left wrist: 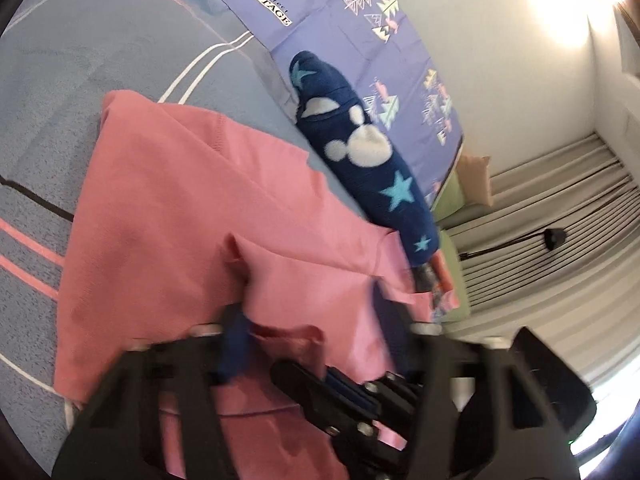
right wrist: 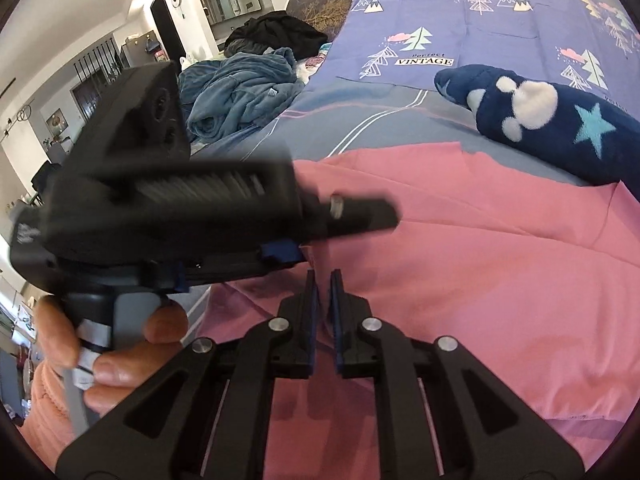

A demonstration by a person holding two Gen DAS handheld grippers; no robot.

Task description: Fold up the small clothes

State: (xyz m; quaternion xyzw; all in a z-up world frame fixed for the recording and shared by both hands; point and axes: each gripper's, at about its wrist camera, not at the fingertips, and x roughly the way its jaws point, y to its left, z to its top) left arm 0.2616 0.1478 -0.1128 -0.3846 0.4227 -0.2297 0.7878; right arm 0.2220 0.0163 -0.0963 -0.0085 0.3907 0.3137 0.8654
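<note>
We are on the bed (right wrist: 360, 128), over its grey-blue striped sheet, with a pink garment (right wrist: 480, 264) spread in front of us. It takes up the near half of both views.

Progress: partly folded at best. In the left wrist view the pink garment (left wrist: 168, 208) shows a doubled layer, one flap lying over the body with a raised ridge down the middle, and its edges are not squared. We judge that a first fold is in hand and at least one more, plus smoothing, is left.

Left gripper (left wrist: 312, 312): jaws stand wide, cloth bunched between the fingers; we cannot tell whether either pad pins it. In the right wrist view the same left gripper (right wrist: 304, 256) sits on the cloth edge at near left, the person's hand (right wrist: 104, 344) on its handle.

Right gripper (right wrist: 323, 280): jaws narrow, a slim gap between them, nothing held, hovering just above the pink cloth.

A navy star-print fleece piece (right wrist: 552, 120) lies far right, beside the pink garment, lumpy and not folded flat. The purple tree-print cover (right wrist: 480, 32) lies beyond it. A blue robe (right wrist: 240, 88) is heaped at far left.
</note>
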